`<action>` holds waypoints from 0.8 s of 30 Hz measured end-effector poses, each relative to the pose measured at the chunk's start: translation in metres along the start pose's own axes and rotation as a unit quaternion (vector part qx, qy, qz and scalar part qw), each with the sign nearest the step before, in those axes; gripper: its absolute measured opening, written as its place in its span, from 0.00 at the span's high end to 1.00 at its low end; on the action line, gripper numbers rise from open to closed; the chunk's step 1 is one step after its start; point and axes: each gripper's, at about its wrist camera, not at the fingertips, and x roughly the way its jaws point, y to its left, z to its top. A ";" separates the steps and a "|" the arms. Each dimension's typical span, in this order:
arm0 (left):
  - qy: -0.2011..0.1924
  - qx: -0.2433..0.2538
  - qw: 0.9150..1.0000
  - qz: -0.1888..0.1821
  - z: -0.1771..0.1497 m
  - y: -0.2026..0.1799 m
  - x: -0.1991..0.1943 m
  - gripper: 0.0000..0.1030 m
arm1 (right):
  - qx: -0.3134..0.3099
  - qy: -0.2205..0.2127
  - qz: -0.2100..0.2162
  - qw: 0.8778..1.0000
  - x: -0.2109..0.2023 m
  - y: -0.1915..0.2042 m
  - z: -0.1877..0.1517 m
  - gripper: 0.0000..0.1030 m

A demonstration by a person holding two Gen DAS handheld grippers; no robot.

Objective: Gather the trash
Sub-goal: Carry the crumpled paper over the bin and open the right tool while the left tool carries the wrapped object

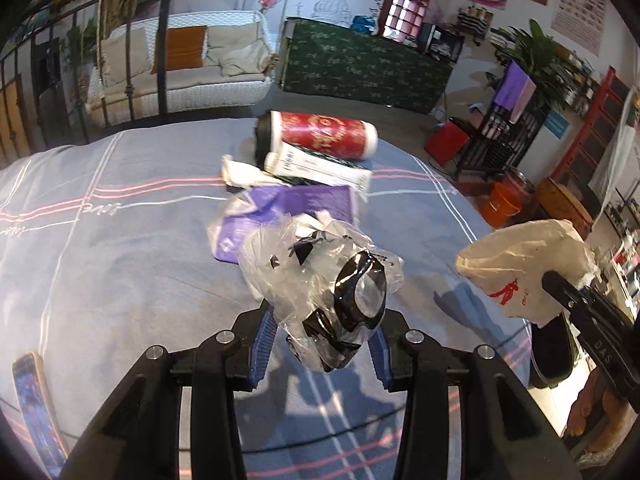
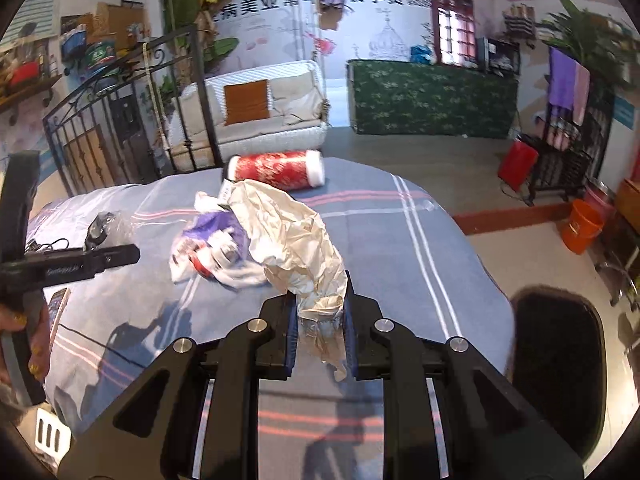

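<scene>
While both claws hang above the bed (image 1: 100, 208), each is loaded. Left claw (image 1: 320, 340) lower centre of its frame, pointing forward and slightly down, blue pads clamped on a clear plastic bag (image 1: 320, 280) with black print; the bag bulges up between the fingers, off the bedspread. Right claw (image 2: 320, 332) lower centre of its frame, closed on crumpled white paper (image 2: 296, 232) that fans up and left from the pads. In the left view the same paper (image 1: 524, 264) sits at right edge, pinched by the right claw (image 1: 560, 284). Ahead of both, mid-frame on the bed: purple wrapper (image 1: 288, 208), white box (image 1: 320, 166), red roll (image 1: 320, 134). Phone (image 1: 34, 400) lower left. Dark bin (image 2: 556, 368) lower right, beside the bed.
</scene>
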 end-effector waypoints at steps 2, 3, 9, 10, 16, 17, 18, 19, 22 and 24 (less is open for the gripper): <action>0.001 0.005 1.000 -0.009 -0.007 -0.012 0.000 0.60 | 0.015 0.005 -0.006 1.000 -0.006 -0.010 -0.008 0.81; 0.000 0.010 1.000 -0.010 -0.009 -0.019 0.001 0.60 | 0.021 0.007 -0.009 1.000 -0.009 -0.015 -0.011 0.81; -0.007 0.044 0.999 -0.028 -0.029 -0.063 0.002 0.60 | 0.060 0.008 -0.036 0.997 -0.029 -0.042 -0.036 0.81; -0.007 0.047 0.998 -0.033 -0.031 -0.068 0.002 0.60 | 0.067 0.009 -0.039 0.997 -0.031 -0.046 -0.040 0.81; -0.004 0.064 0.996 -0.058 -0.044 -0.100 0.005 0.60 | 0.099 0.007 -0.074 0.992 -0.050 -0.072 -0.060 0.81; -0.005 0.066 0.996 -0.062 -0.045 -0.106 0.005 0.60 | 0.104 0.005 -0.079 0.991 -0.054 -0.077 -0.063 0.81; -0.006 0.069 0.995 -0.065 -0.047 -0.111 0.006 0.60 | 0.107 0.004 -0.084 0.991 -0.057 -0.080 -0.065 0.81; -0.009 0.074 0.995 -0.067 -0.050 -0.120 0.006 0.60 | 0.113 0.003 -0.093 0.989 -0.061 -0.086 -0.068 0.81; -0.008 0.084 0.993 -0.081 -0.055 -0.138 0.010 0.60 | 0.126 0.001 -0.116 0.985 -0.069 -0.101 -0.075 0.81; -0.004 0.089 0.992 -0.092 -0.057 -0.148 0.012 0.60 | 0.136 0.001 -0.134 0.982 -0.075 -0.113 -0.081 0.81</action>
